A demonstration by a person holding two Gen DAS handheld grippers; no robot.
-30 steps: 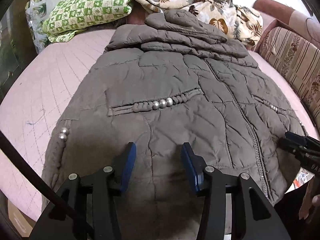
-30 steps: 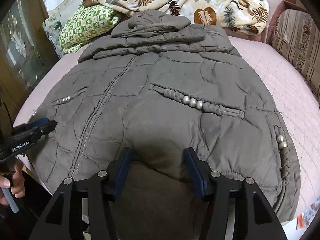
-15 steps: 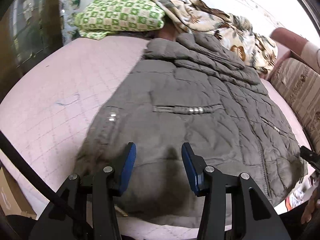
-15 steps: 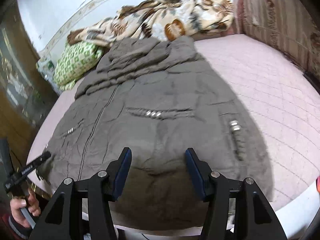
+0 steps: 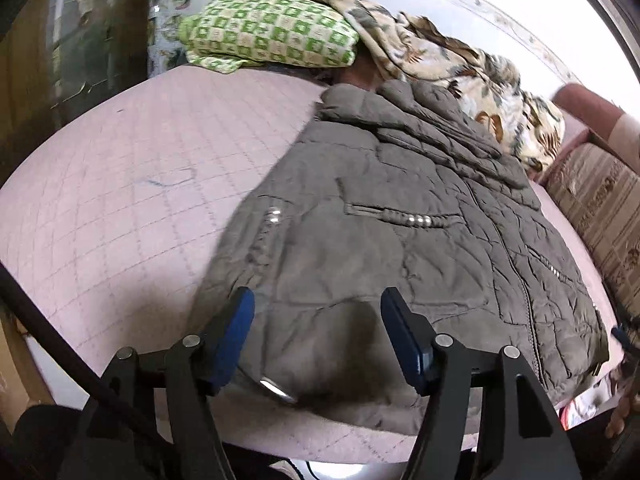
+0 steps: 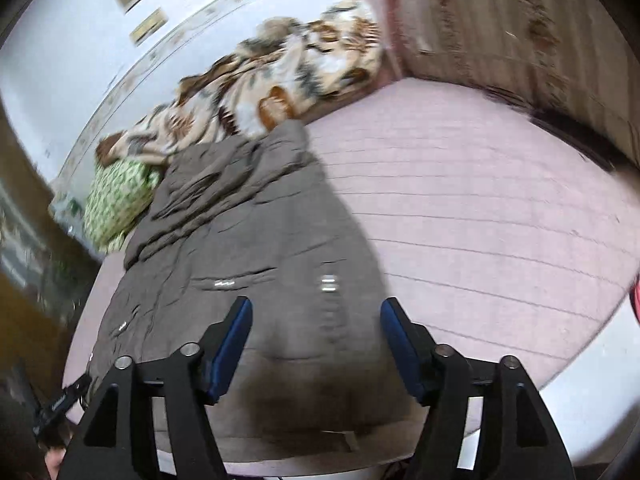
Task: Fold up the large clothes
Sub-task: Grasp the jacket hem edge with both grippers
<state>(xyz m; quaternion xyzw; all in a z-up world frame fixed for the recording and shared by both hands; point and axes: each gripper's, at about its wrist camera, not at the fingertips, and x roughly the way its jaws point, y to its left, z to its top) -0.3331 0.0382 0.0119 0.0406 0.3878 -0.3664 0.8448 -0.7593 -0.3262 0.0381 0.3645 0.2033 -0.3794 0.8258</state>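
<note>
Grey-brown quilted jacket (image 5: 404, 248) is seen laid flat on the pink quilted bed (image 5: 120, 208), its long axis running from the hem at the near edge to the hood at the far end, against the leaf-print blanket (image 5: 452, 68) and green checked pillow (image 5: 272, 36). Near-left hem corner is framed by the left gripper (image 5: 316, 340) and near-right corner by the right gripper (image 6: 316, 340); both sets of jaws are opening with nothing gripped, and no containers are seen
</note>
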